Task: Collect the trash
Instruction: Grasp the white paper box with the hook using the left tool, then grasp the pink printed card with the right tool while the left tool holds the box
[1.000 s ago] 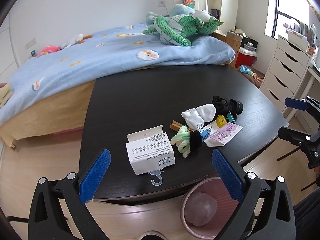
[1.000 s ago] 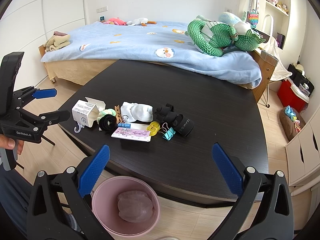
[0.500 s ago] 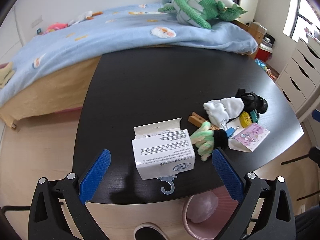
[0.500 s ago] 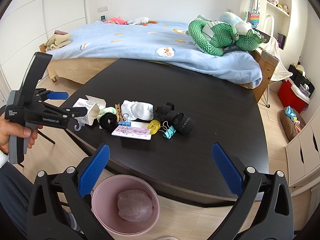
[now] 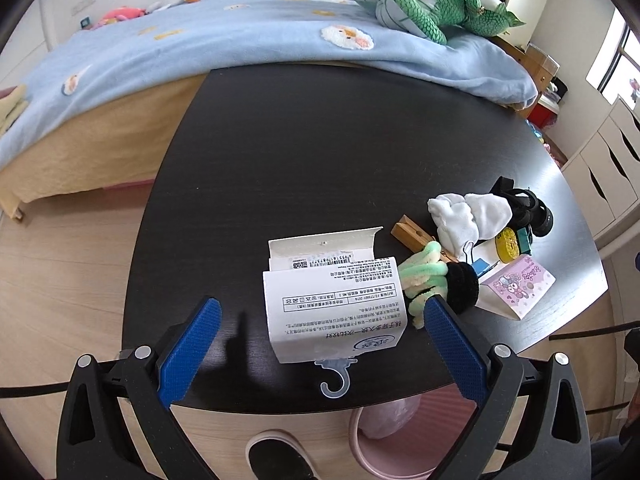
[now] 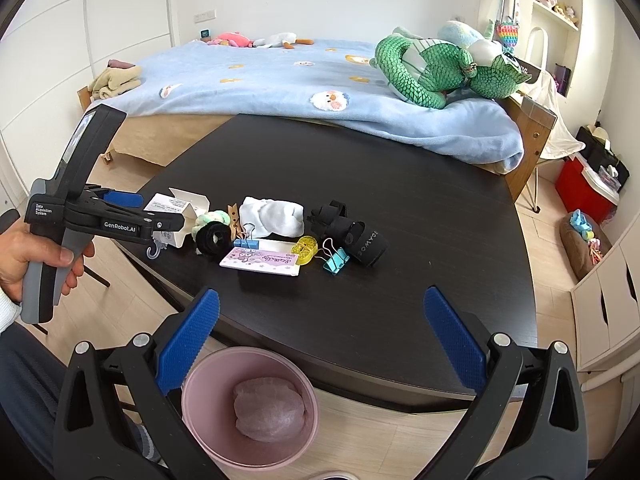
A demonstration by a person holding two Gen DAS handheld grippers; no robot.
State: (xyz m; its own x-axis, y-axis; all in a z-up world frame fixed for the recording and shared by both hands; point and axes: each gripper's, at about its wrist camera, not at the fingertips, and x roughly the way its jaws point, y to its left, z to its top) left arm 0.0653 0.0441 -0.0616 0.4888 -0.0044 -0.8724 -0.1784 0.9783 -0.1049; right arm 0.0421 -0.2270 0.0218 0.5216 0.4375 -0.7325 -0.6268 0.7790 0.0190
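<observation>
while its blue pads stand wide apart and grip nothing, the left tool (image 5: 320, 344) straddles the white carton (image 5: 334, 308) at the bench (image 5: 320, 152) edge. right tool (image 6: 320, 340), equally wide and empty, hangs above the pink bin (image 6: 250, 410) holding a crumpled wad (image 6: 269, 409).

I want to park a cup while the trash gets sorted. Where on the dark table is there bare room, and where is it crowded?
The table's far half, toward the blue blanket, is bare, and so is its right side beyond the black strap. The near-left edge is crowded: white box, scrunchies, white sock, pink card, clips, with the left tongs around the box.
</observation>
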